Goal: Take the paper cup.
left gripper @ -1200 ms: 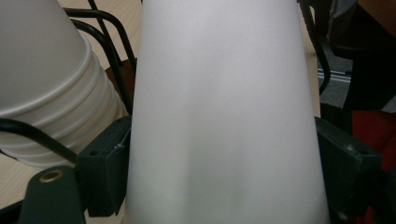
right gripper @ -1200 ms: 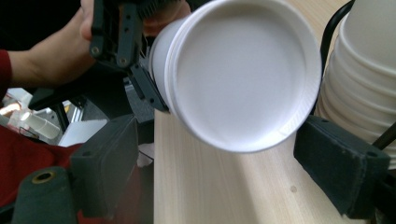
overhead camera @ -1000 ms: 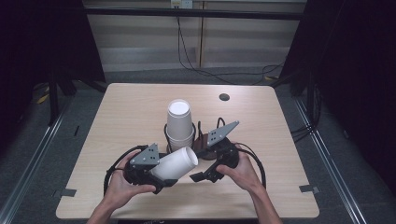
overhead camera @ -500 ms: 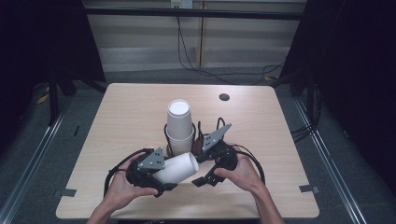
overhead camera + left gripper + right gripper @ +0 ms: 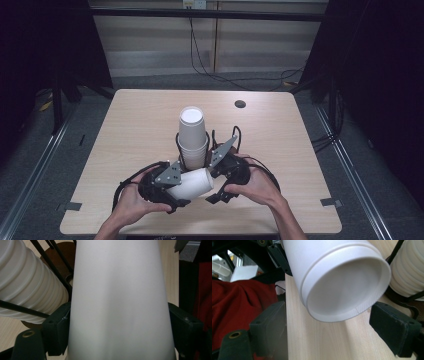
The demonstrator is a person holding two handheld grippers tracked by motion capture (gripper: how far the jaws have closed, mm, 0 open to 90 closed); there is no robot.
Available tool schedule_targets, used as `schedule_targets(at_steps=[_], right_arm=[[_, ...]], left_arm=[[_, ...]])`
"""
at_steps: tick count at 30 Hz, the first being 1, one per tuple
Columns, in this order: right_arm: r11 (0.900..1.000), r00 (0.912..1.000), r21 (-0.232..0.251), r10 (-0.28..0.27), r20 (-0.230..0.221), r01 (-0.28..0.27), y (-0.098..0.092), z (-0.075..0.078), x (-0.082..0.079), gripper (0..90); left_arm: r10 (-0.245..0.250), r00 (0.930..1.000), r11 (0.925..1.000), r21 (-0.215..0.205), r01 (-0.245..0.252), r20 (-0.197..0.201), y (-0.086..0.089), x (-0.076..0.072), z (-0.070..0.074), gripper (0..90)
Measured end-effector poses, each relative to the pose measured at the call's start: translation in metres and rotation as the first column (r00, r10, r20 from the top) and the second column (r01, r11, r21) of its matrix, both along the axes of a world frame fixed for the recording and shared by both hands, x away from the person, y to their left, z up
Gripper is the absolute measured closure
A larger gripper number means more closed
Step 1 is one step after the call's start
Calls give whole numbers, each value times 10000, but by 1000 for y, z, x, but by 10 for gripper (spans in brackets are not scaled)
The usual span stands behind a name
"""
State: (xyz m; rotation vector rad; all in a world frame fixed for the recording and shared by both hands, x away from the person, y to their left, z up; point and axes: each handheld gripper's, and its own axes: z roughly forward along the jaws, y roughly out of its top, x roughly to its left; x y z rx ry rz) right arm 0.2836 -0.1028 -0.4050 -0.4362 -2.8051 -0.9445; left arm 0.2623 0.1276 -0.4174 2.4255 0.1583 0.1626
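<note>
One cup [image 5: 192,183]: sideways, clamped in left hand-held gripper [image 5: 117,322]
Right hand-held gripper [image 5: 337,327]: jaws wide, empty, facing cup mouth
Stack [image 5: 192,137]: upright on worktop [image 5: 135,125]

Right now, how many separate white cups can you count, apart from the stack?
1: a single cup lies sideways in the left gripper, in front of the nested stack, whose count is unclear.

Plain white paper cup [image 5: 192,183], white stack of cups [image 5: 192,135] in a black wire holder [image 5: 402,298], pale wood-grain bench [image 5: 135,130]. Black jaws, grey plate [image 5: 168,174], and red cloth [image 5: 239,305] at nine o'clock.
</note>
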Motion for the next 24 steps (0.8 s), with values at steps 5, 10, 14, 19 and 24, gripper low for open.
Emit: schedule_targets(at_steps=[5,10,14,19,24], right_arm=[[9984,9992,-391,400,-18,-400,9,1,2,138],[9968,9982,-578,544,-242,-557,13,1,3,141],[9939,9963,-803,715,-478,-752,16,-2,3,142],[9894,9918,-977,996,-804,-1073,21,-5,2,150],[9874,9893,-978,1163,-884,-1248,26,-7,3,151]], left_arm=[[-245,9996,9991,353,239,142,-3,-3,1,181],[-376,9990,9980,511,364,225,-4,-5,1,181],[-686,9974,9946,796,666,226,-9,-8,0,183],[-831,9963,9911,1062,804,210,-15,-11,-3,183],[-897,9957,9911,1004,871,221,-17,-11,-3,183]])
